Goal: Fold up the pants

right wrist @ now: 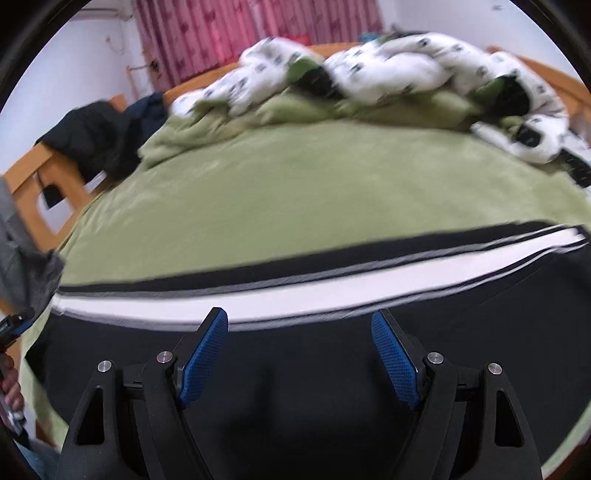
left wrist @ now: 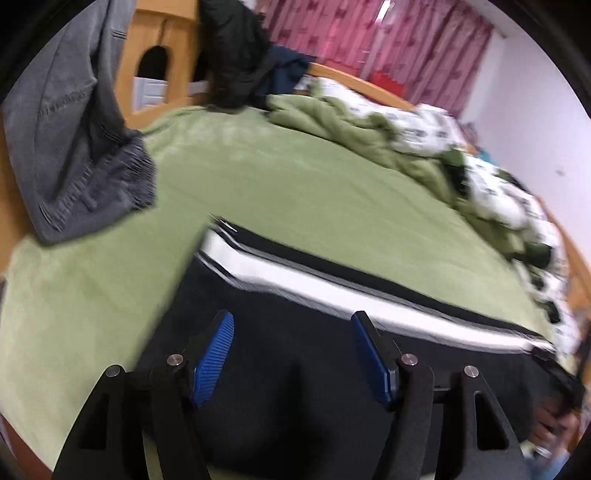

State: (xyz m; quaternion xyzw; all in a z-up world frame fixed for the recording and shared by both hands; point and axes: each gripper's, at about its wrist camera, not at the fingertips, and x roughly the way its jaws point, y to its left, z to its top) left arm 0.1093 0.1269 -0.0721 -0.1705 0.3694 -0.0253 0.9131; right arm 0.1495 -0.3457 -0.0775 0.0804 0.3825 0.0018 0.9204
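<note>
Item: pants (right wrist: pixel 295 369), black with a white side stripe (right wrist: pixel 295 295), laid flat on the green bed (right wrist: pixel 295 203). We judge them soft, light, limp; best pinched at hem or waistband. Left gripper (left wrist: pixel 291 354) and right gripper (right wrist: pixel 299 354) both spread, empty.

1. Under my tongs spreads a green bedsheet (right wrist: pixel 295 184), covering the whole bed.
2. At its far side I see a rumpled white patterned duvet (right wrist: pixel 406 70) with a green lining.
3. A grey garment (left wrist: pixel 70 140) hangs at my left.
4. Dark clothes (left wrist: pixel 236 55) drape over the wooden bed frame (left wrist: pixel 354 79).
5. Pink curtains (right wrist: pixel 240 33) cover the back wall.
</note>
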